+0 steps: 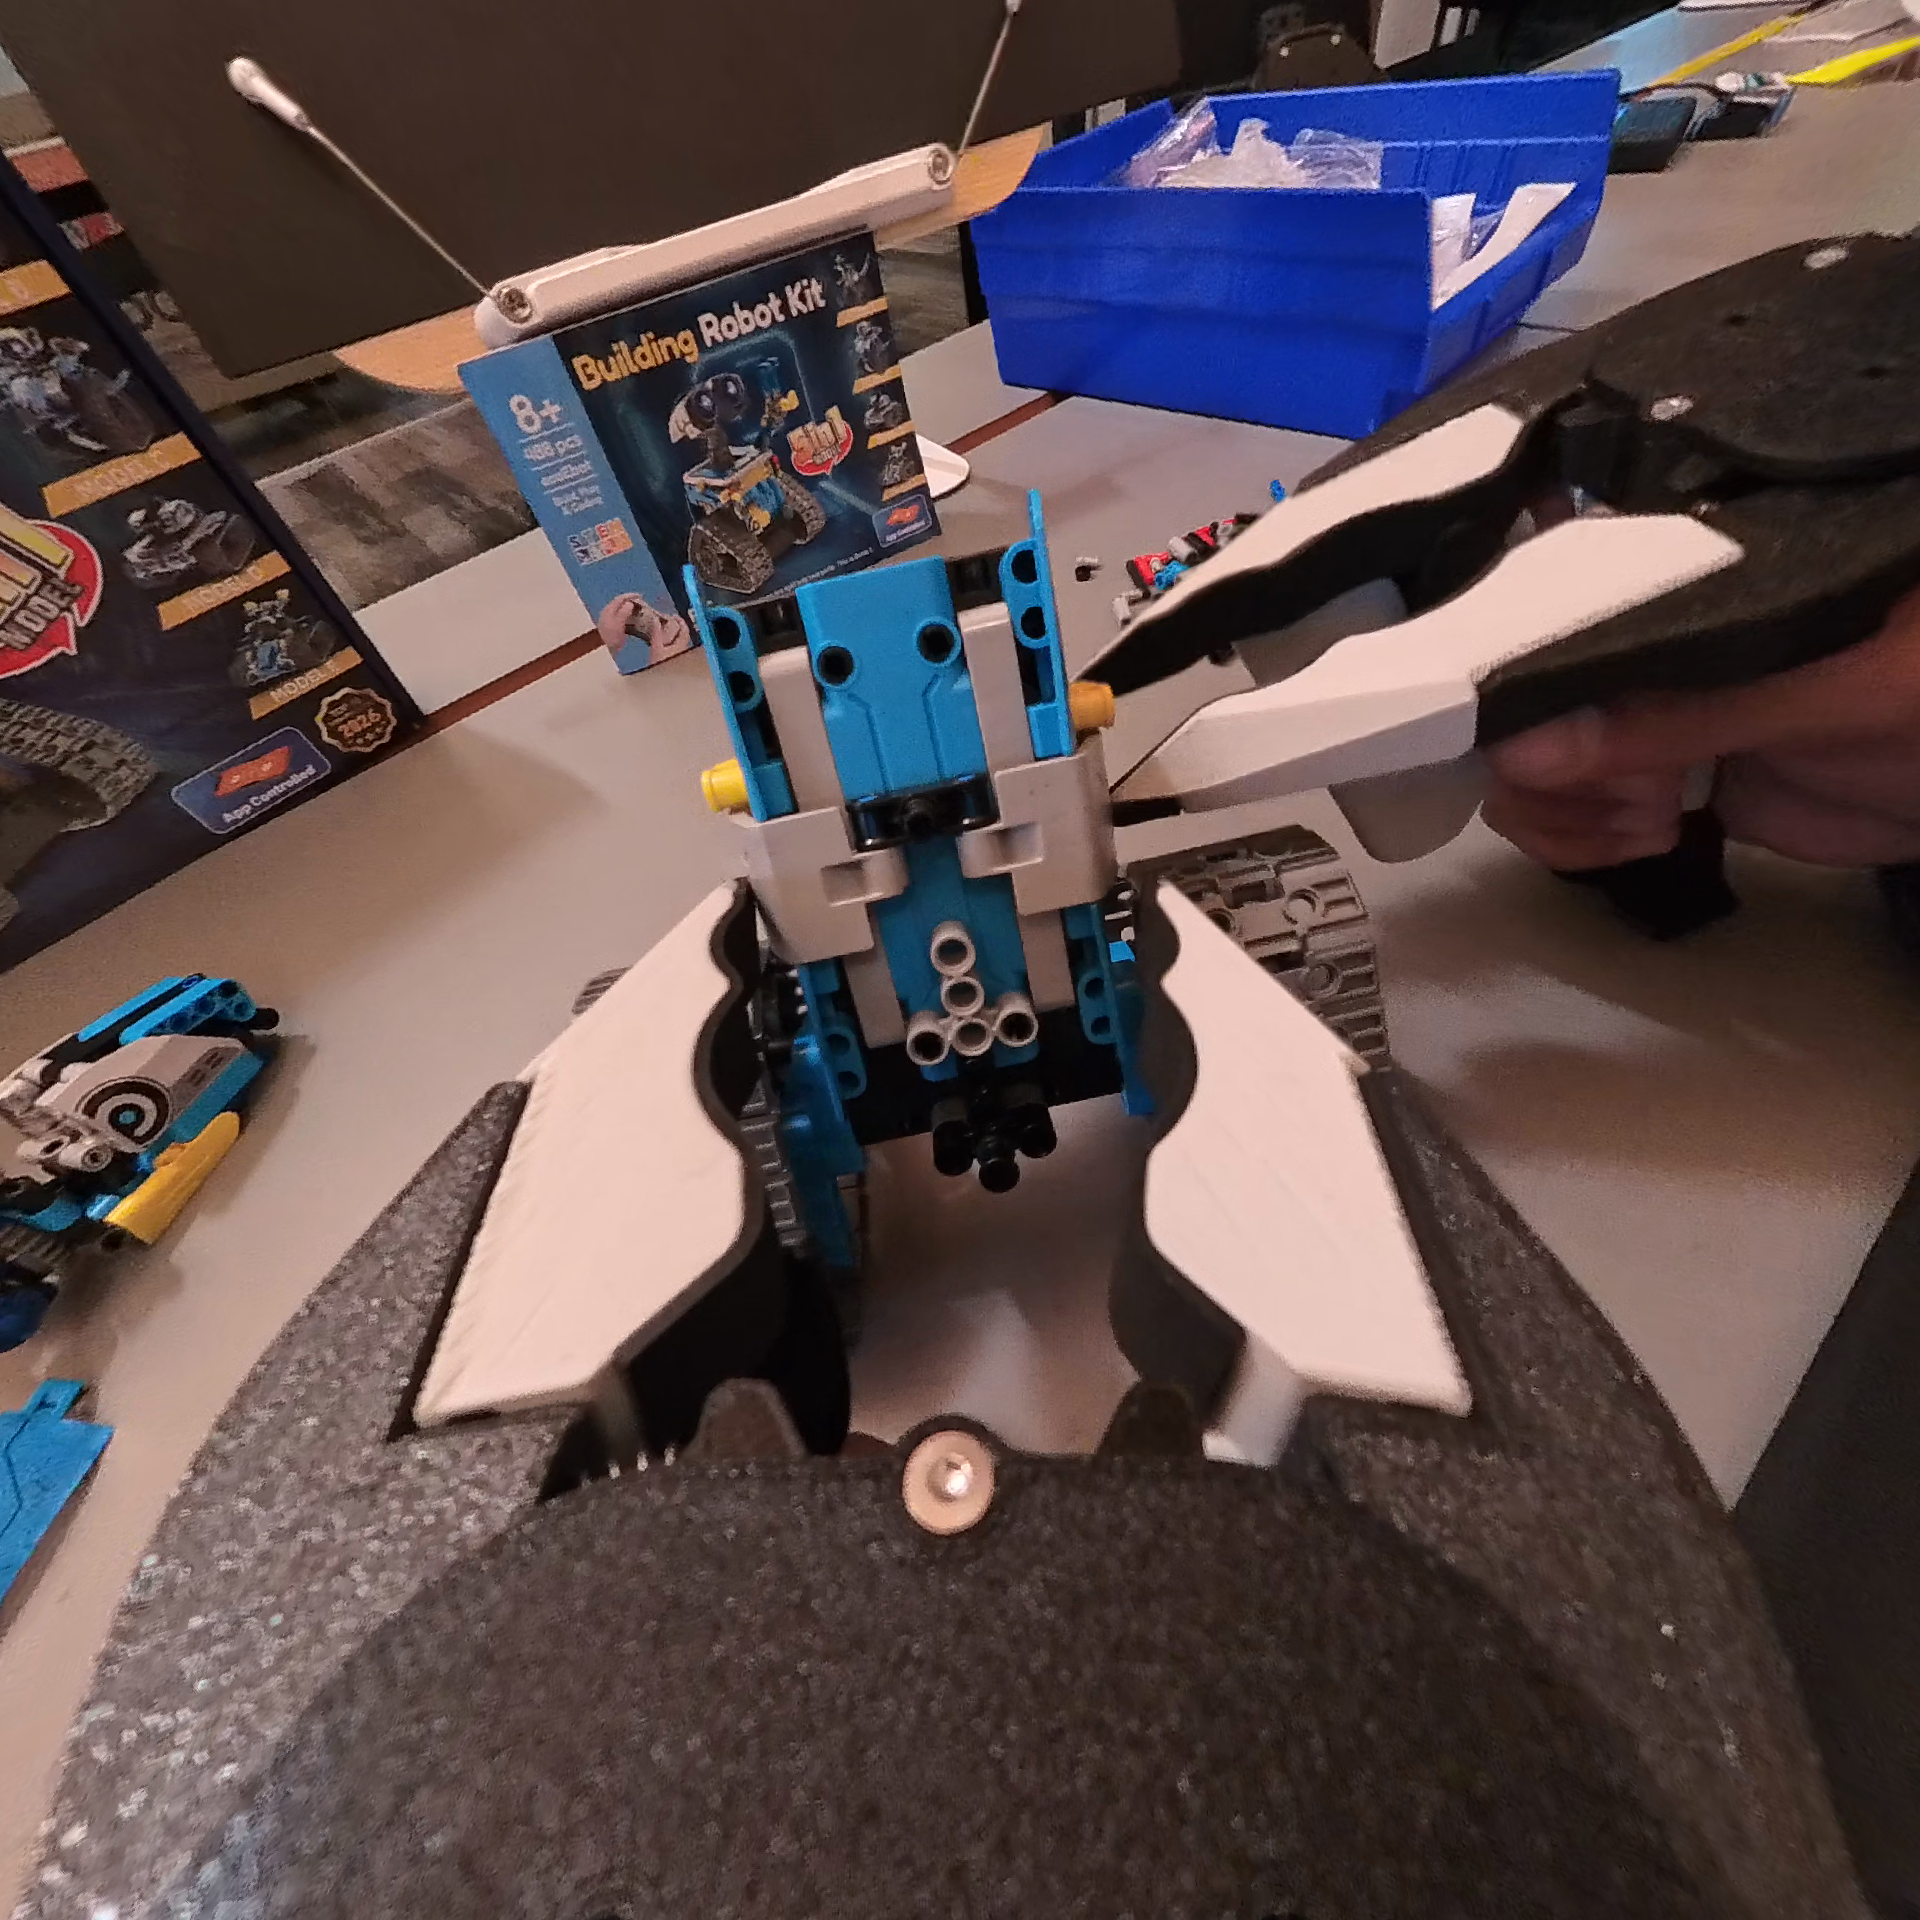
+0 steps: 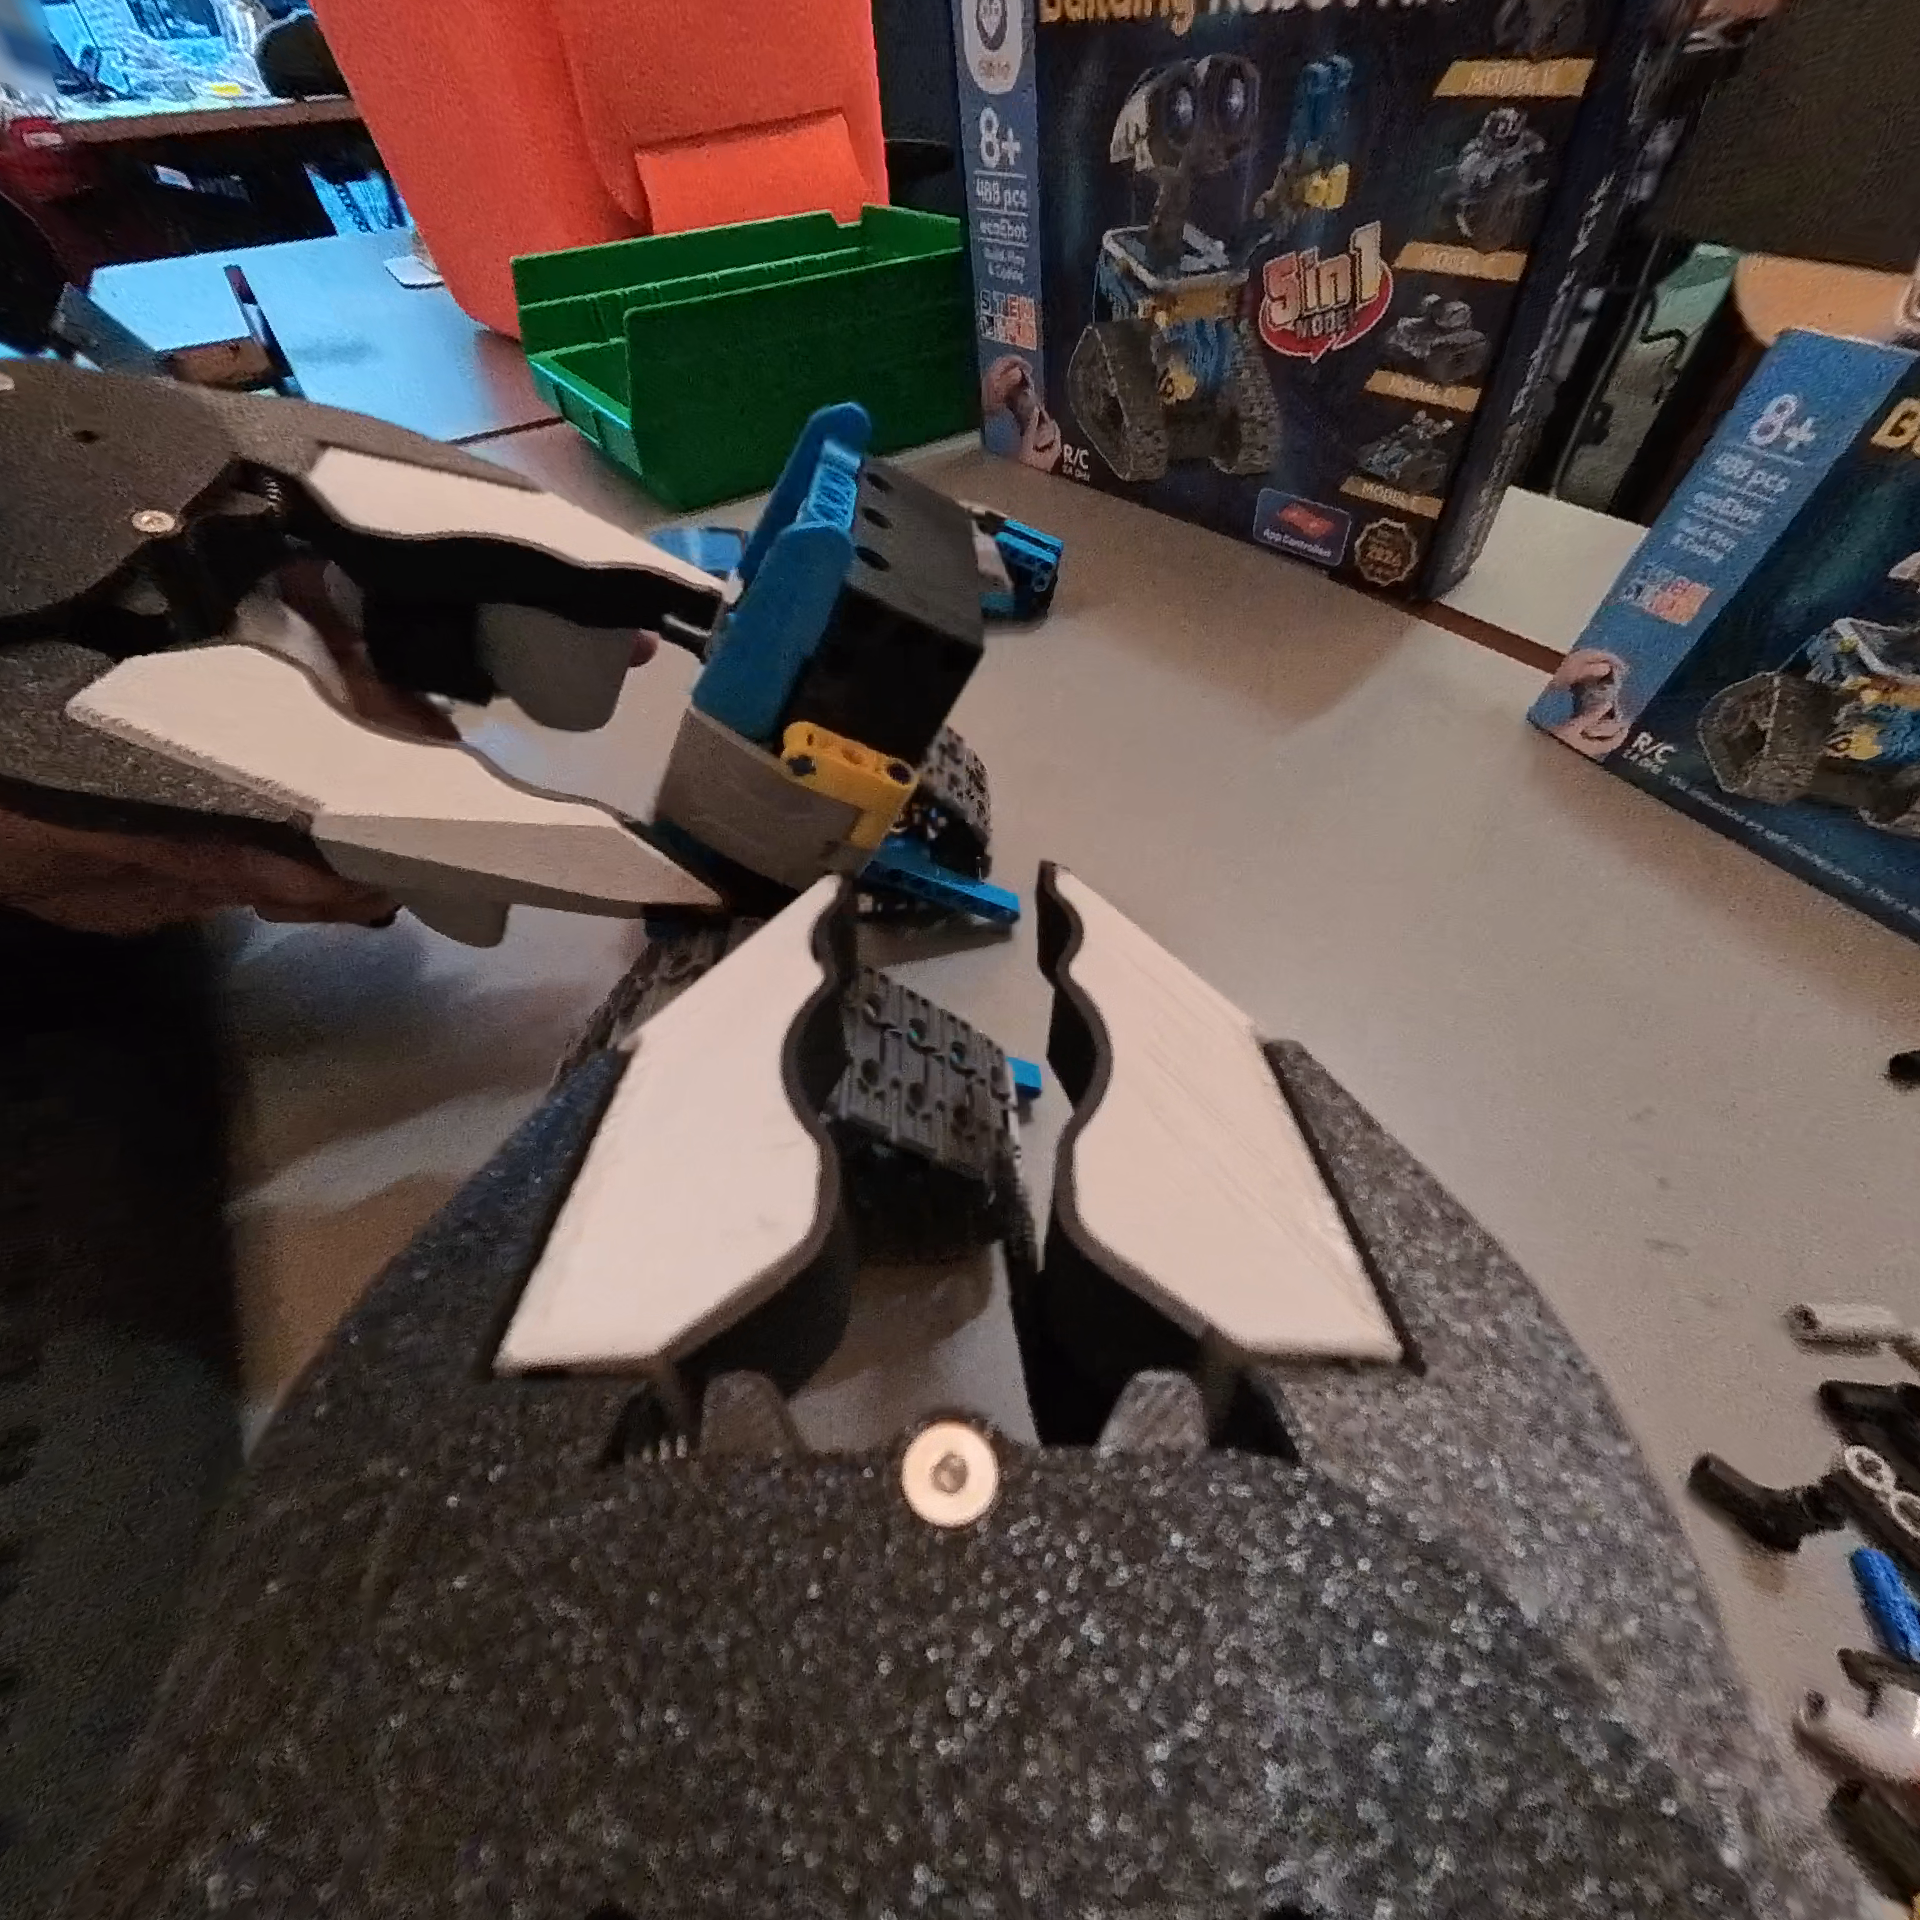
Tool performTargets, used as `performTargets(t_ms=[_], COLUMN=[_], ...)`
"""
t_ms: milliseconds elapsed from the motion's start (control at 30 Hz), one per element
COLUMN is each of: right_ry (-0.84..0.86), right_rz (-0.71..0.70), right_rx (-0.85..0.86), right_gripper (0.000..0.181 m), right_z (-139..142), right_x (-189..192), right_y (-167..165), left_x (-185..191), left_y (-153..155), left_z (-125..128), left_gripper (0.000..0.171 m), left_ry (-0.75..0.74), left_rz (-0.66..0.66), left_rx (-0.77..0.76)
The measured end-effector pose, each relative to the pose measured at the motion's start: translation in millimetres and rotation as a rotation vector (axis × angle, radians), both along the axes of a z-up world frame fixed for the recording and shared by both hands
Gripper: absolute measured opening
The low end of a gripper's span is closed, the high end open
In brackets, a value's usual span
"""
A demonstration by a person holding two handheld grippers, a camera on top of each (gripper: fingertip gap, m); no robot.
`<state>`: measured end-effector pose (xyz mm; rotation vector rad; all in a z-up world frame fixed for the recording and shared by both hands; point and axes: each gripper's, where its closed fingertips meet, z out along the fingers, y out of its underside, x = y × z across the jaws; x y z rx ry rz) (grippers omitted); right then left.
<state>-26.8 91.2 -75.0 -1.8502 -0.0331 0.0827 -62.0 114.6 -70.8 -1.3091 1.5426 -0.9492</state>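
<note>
Clamping the half-built toy robot [image 1: 914,748], our left claw [image 1: 945,914] held it tilted. We had our right claw [image 2: 940,883] parted beside the robot, with loose pieces [image 2: 1860,1496] right of it.

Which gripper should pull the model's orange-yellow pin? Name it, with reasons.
Right. The right gripper is open with its tips at the orange-yellow pin; the left gripper is clamped on the model.

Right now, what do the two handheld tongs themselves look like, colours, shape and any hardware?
Both match. The left tongs and right tongs each have a rounded, dark grey speckled body with a silver screw at the centre front. Two flat white fingers taper to points, their wavy inner edges lined with black padding. No cables or markings show. A hand grips the right one; no sleeve is visible.
</note>
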Motion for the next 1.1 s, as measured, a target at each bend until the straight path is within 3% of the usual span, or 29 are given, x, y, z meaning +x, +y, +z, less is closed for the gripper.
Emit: performTargets(t_ms=[233, 367, 400, 467, 633, 967, 1100], right_ry=[-0.016, -0.022, -0.010, -0.003, -0.018, -0.016, -0.037], right_rz=[-0.027, -0.071, -0.072, -0.075, -0.067, -0.047, -0.012], right_rx=[-0.013, -0.002, 0.011, 0.024, 0.016, 0.015, 0.073], right_gripper=[0.035, 0.024, 0.024, 0.024, 0.024, 0.024, 0.025], right_z=[0.0, 3.8, 6.5, 9.5, 8.2, 8.2, 20.5], right_x=[2.3, 12.6, 13.1, 13.7, 10.4, 5.7, -2.2], right_y=[0.3, -2.0, -2.7, -3.9, -3.8, -2.0, -3.9], left_x=[-0.9, -7.1, -8.5, -10.8, -12.4, -9.7, -11.1], left_y=[1.8, 2.6, 4.2, 9.0, 1.6, 0.0, -0.5], left_z=[1.7, 24.5, 28.2, 35.1, 34.3, 26.6, 26.7], left_gripper=[0.069, 0.060, 0.054, 0.025, 0.010, 0.003, 0.003], left_ry=[-0.005, -0.116, -0.135, -0.174, -0.164, -0.126, -0.119], left_rz=[0.001, -0.003, 0.006, 0.028, -0.014, -0.015, -0.036], left_rx=[-0.005, 0.030, 0.046, 0.066, 0.004, -0.027, -0.037])
